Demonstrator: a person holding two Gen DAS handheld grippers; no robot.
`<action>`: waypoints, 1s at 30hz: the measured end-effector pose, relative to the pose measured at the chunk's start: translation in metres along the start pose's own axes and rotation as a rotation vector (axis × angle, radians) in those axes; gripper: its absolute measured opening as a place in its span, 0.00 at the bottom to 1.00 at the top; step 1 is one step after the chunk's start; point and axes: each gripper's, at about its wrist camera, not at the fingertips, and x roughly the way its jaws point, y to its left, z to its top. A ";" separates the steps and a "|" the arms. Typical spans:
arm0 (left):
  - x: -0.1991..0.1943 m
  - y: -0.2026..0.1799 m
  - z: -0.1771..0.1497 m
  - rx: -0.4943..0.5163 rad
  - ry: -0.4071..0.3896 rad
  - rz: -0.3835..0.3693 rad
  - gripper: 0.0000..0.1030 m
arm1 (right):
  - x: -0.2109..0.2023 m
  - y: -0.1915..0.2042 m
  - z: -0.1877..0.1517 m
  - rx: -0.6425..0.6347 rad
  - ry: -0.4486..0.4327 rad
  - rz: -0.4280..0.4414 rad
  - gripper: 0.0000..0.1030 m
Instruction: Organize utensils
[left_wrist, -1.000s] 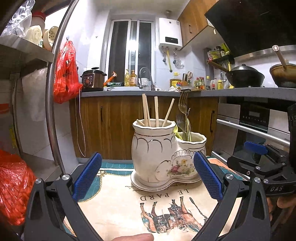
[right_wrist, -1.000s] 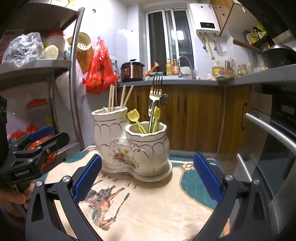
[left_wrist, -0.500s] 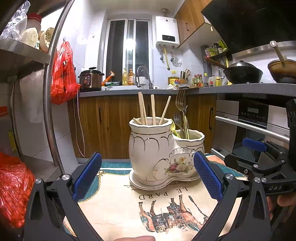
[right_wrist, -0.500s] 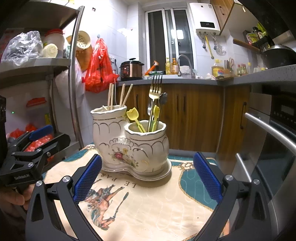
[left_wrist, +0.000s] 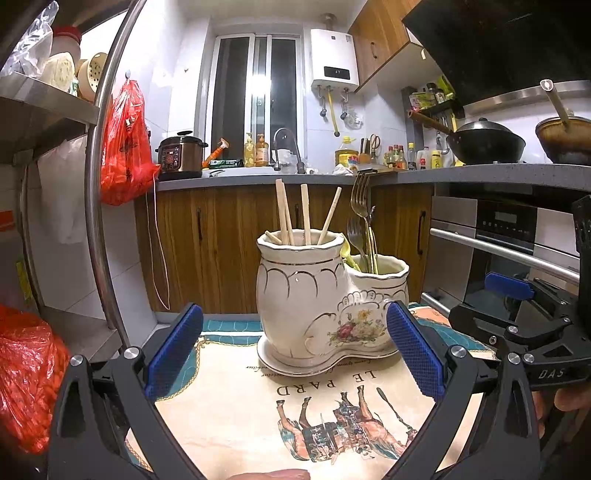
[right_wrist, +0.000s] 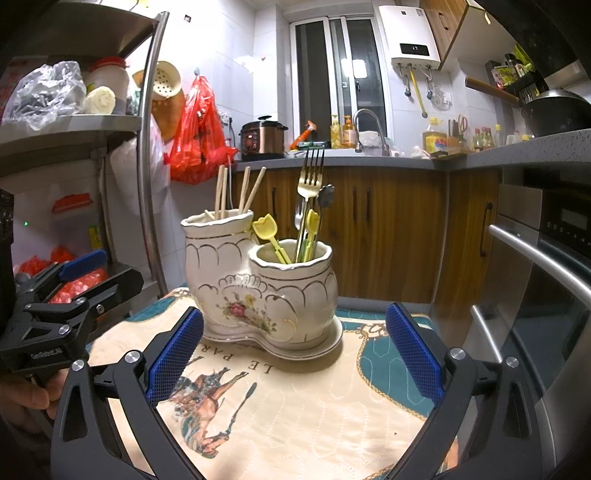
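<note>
A white double ceramic utensil holder (left_wrist: 325, 306) (right_wrist: 258, 291) with gold trim and flowers stands on a printed cloth. Its taller pot holds several wooden chopsticks (left_wrist: 295, 214) (right_wrist: 236, 192). Its lower pot holds metal forks (left_wrist: 360, 221) (right_wrist: 310, 181) and yellow plastic utensils (right_wrist: 271, 236). My left gripper (left_wrist: 293, 354) is open and empty, just in front of the holder. My right gripper (right_wrist: 293, 354) is open and empty, also in front of it. Each gripper shows at the edge of the other's view, the right one (left_wrist: 524, 325) and the left one (right_wrist: 62, 306).
The printed cloth (left_wrist: 258, 406) (right_wrist: 295, 413) covers a small table. A steel rack with red bags (left_wrist: 122, 144) (right_wrist: 199, 136) stands at the left. An oven with a bar handle (left_wrist: 502, 251) (right_wrist: 543, 258) is at the right. Wooden cabinets and a counter run behind.
Both views have shifted slightly; the holder sits a little further left in the left wrist view. Both grippers stay open and empty.
</note>
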 end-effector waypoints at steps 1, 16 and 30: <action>0.000 0.000 0.000 0.001 0.000 0.001 0.95 | 0.000 0.000 0.000 -0.001 0.001 0.000 0.95; 0.000 0.000 0.000 0.001 0.000 0.001 0.95 | 0.000 0.000 0.000 -0.003 0.001 0.001 0.95; -0.001 0.001 0.000 0.000 -0.007 0.003 0.95 | 0.000 0.000 0.000 -0.002 0.001 0.001 0.95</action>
